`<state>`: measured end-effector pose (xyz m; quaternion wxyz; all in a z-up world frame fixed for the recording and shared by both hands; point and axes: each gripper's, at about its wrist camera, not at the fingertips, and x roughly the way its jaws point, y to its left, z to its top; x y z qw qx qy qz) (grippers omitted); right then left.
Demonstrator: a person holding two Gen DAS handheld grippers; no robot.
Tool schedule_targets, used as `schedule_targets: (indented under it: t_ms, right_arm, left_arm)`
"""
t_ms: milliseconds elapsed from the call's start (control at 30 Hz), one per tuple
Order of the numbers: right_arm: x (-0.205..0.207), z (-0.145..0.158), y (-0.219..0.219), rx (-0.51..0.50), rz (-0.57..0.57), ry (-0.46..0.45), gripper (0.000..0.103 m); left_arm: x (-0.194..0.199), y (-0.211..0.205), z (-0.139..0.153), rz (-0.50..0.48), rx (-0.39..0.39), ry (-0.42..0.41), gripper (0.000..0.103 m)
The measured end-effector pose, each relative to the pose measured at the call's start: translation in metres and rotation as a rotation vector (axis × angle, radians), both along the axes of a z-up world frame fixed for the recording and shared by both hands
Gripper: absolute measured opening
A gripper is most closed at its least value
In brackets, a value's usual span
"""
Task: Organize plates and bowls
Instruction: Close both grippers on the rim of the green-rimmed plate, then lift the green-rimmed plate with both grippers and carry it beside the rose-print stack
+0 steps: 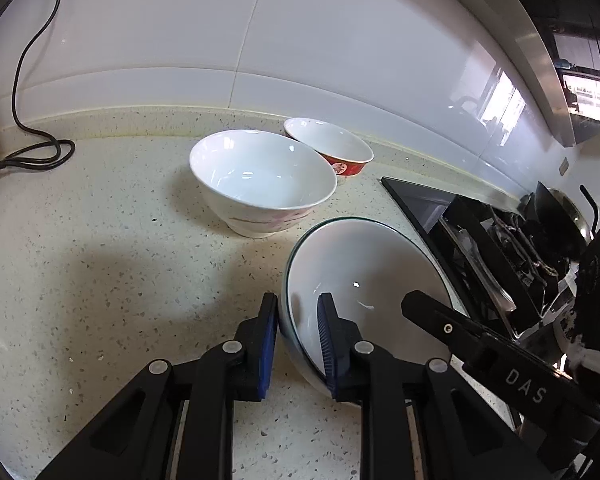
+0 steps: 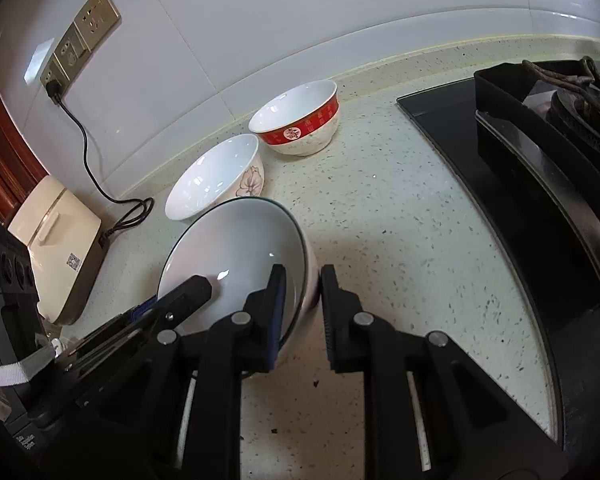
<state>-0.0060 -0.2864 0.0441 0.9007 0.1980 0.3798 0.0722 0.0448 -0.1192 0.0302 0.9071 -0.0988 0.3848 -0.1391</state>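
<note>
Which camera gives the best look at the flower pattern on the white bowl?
The right wrist view: the white bowl turns its pink flower toward that camera, unobstructed. In the left wrist view the same bowl shows mostly its inside, with only faint pink streaks low on its wall.
</note>
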Motion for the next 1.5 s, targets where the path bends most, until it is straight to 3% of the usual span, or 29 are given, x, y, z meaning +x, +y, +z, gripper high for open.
schedule_targets:
  t_ms: [333,700,967,1300,1500]
  right_arm:
    - [-0.006,0.004,0.016,0.040,0.070,-0.052,0.017]
    - [-0.012,0.009,0.048,0.047,0.162,-0.096,0.017]
    - [-0.020,0.015,0.086,0.019,0.265,-0.131,0.017]
    - [-0.025,0.013,0.128,0.024,0.346,-0.130,0.017]
    - [-0.026,0.010,0.155,0.011,0.395,-0.126,0.017]
  left_arm:
    - [-0.014,0.035,0.003,0.070,-0.066,0.006,0.021]
    - [-0.038,0.057,0.013,0.149,-0.023,-0.076,0.021]
    - [-0.068,0.086,0.017,0.263,0.001,-0.151,0.021]
    - [-0.091,0.131,0.016,0.368,-0.084,-0.179,0.021]
    - [-0.103,0.150,0.018,0.432,-0.087,-0.201,0.021]
